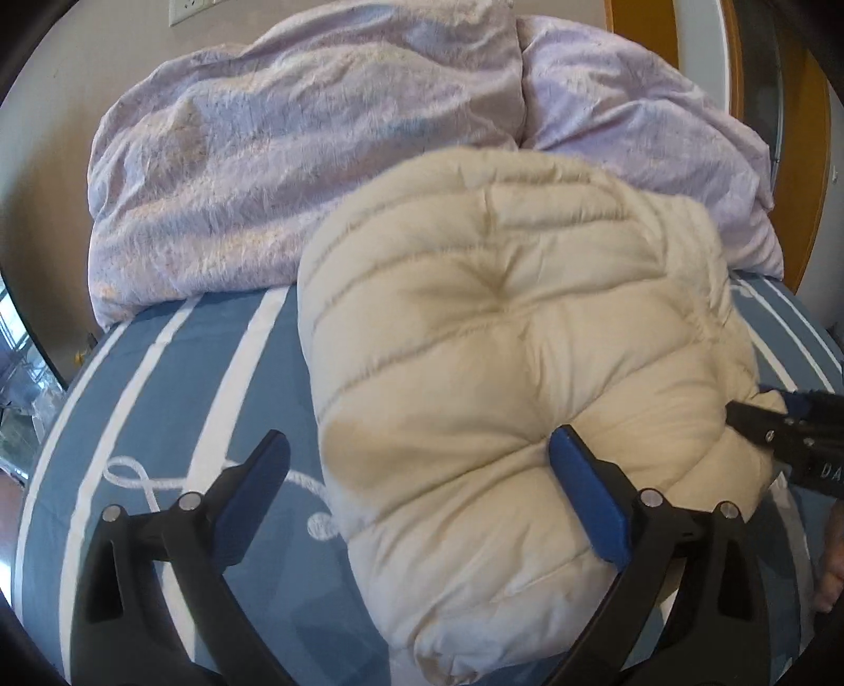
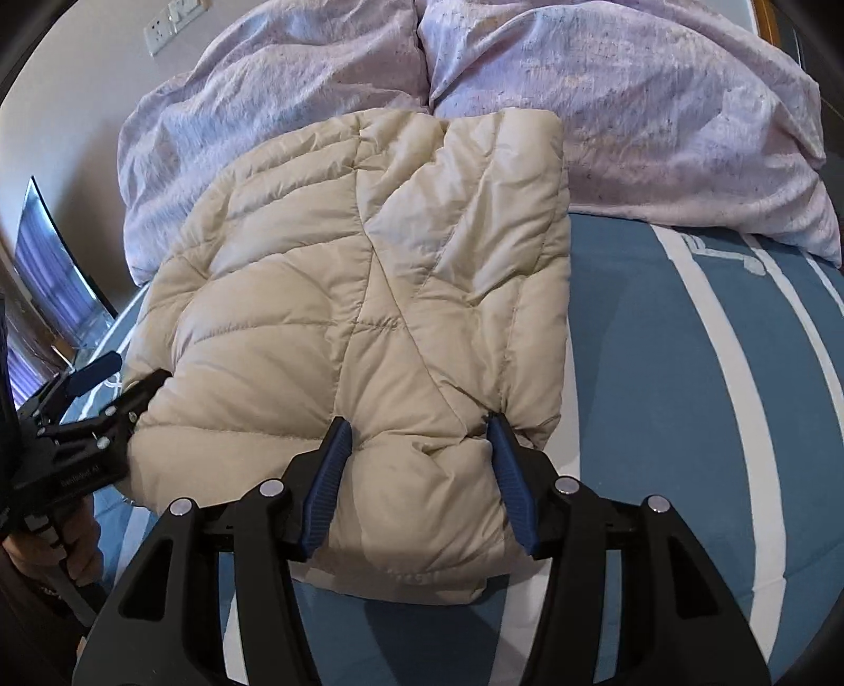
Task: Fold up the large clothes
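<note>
Blue striped bed [image 2: 686, 369] under a lilac duvet [image 2: 633, 116] carries the folded cream puffer jacket [image 2: 369, 295], my right gripper [image 2: 416, 454] pinching its near edge, my left gripper [image 1: 422, 464] wide beside it; I should lift evenly.

**A bed against a pale wall**

We see a bed [image 2: 686, 369] covered in a blue sheet with broad white stripes. At its far end, toward twelve o'clock, two lilac pillows [image 2: 606, 105] lie side by side, touching, crumpled against a plain beige wall [image 1: 42, 158]. A white socket plate [image 2: 169, 24] sits on that wall at about eleven o'clock. At one o'clock in the left view we make out an orange-brown wooden door frame [image 1: 791, 174]. At nine o'clock in the right view stands a window [image 2: 58, 274]; soft daylight falls evenly across the bedding.
</note>
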Demonstrator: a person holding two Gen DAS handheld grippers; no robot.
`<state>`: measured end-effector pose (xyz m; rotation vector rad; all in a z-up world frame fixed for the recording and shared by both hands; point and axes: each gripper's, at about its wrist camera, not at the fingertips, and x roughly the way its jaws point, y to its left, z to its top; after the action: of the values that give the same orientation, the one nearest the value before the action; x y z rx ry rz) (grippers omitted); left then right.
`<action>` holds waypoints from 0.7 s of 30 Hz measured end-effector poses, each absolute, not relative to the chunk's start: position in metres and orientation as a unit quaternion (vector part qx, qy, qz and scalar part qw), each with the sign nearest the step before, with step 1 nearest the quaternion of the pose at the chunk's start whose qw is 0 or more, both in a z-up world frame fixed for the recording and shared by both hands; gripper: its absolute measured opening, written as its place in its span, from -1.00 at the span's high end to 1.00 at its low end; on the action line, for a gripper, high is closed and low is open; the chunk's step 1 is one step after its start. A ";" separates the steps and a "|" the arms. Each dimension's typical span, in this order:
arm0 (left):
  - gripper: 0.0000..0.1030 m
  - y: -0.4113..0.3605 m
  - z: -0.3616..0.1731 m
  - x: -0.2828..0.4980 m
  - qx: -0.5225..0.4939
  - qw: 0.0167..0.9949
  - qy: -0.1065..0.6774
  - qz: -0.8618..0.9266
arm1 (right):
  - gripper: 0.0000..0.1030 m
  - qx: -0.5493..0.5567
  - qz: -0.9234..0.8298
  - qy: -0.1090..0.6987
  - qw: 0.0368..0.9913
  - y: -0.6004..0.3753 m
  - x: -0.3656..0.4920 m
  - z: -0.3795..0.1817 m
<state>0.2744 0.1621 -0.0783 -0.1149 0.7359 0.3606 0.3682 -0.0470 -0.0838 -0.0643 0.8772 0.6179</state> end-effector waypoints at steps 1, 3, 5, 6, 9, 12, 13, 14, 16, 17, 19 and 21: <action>-0.90 0.163 -0.077 0.272 -0.064 0.915 0.357 0.175 | -0.11 -0.033 0.291 0.415 0.861 -0.048 0.365 -0.080; -0.90 0.162 -0.072 0.261 -0.076 0.918 0.351 0.168 | -0.54 -0.036 0.286 0.408 0.866 -0.051 0.357 -0.072; -0.91 0.158 -0.067 0.251 -0.081 0.921 0.344 0.162 | -0.83 -0.032 0.282 0.399 0.872 -0.058 0.348 -0.064; -0.91 0.157 -0.065 0.245 -0.083 0.922 0.342 0.162 | -0.87 -0.028 0.285 0.395 0.873 -0.061 0.344 -0.061; -0.95 0.150 -0.060 0.225 -0.094 0.924 0.338 0.155 | -0.96 -0.017 0.287 0.400 0.870 -0.069 0.331 -0.057; -0.95 0.143 -0.057 0.204 -0.107 0.924 0.333 0.152 | -0.97 -0.005 0.290 0.411 0.864 -0.075 0.317 -0.057; -0.95 0.141 -0.056 0.198 -0.111 0.925 0.330 0.151 | -0.97 -0.002 0.291 0.413 0.863 -0.077 0.312 -0.057; -0.95 0.140 -0.055 0.193 -0.113 0.925 0.328 0.152 | -0.97 0.001 0.290 0.415 0.862 -0.078 0.307 -0.057; -0.95 0.135 -0.054 0.180 -0.118 0.925 0.326 0.153 | -0.97 0.007 0.292 0.417 0.861 -0.082 0.298 -0.056; -0.95 0.133 -0.055 0.174 -0.120 0.925 0.325 0.155 | -0.97 0.010 0.294 0.417 0.860 -0.083 0.294 -0.055; -0.95 0.131 -0.056 0.163 -0.126 0.924 0.325 0.158 | -0.97 0.017 0.297 0.418 0.858 -0.088 0.284 -0.054; -0.95 0.130 -0.057 0.154 -0.133 0.922 0.327 0.160 | -0.97 0.024 0.299 0.418 0.857 -0.091 0.274 -0.053</action>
<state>0.1544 0.1297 -0.0573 -0.2727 0.6707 0.3296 0.2744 -0.0911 -0.0528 0.0514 0.8791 0.6279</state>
